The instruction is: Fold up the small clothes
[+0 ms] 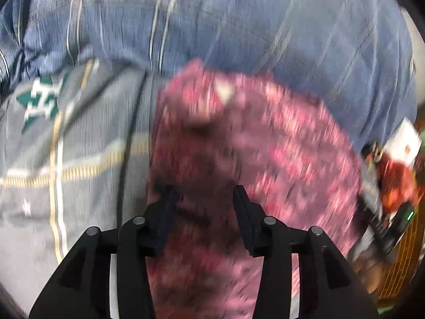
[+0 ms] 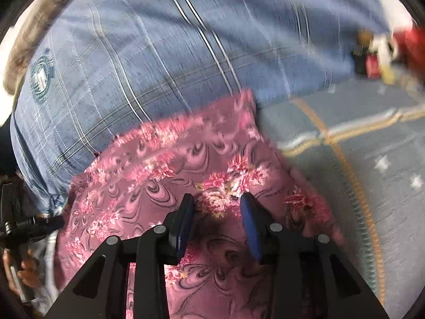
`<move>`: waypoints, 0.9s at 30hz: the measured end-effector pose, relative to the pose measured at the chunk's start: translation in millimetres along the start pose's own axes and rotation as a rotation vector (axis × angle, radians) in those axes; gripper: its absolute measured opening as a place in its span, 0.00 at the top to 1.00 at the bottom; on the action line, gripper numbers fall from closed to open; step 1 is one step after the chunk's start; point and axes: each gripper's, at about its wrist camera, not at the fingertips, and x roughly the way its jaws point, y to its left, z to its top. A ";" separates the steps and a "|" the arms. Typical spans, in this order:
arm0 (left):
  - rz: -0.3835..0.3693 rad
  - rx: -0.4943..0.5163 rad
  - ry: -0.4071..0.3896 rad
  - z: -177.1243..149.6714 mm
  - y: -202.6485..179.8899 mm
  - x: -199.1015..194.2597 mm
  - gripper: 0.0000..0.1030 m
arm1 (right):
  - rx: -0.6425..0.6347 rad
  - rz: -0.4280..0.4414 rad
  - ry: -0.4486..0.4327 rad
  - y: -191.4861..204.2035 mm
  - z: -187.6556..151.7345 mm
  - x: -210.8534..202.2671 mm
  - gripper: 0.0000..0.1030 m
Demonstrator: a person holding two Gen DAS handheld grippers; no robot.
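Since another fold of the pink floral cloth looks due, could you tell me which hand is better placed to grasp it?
Probably right: the right gripper hovers open over the pink floral cloth, sharp in view; the left view is blurred.

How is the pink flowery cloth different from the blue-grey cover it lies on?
The pink cloth carries a dense print of flowers and swirls; the blue-grey cover is mostly plain, crossed by yellow and white stripes with small white stars. The pink cloth is the smaller piece with its edges in view; the cover runs on past the edge of both views. The cloth lies on top, the cover beneath. Both are soft fabrics.
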 end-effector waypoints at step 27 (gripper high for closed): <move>-0.168 -0.274 -0.009 -52.8 106.1 -82.9 0.54 | -0.918 0.112 0.038 264.6 -189.8 6.8 0.34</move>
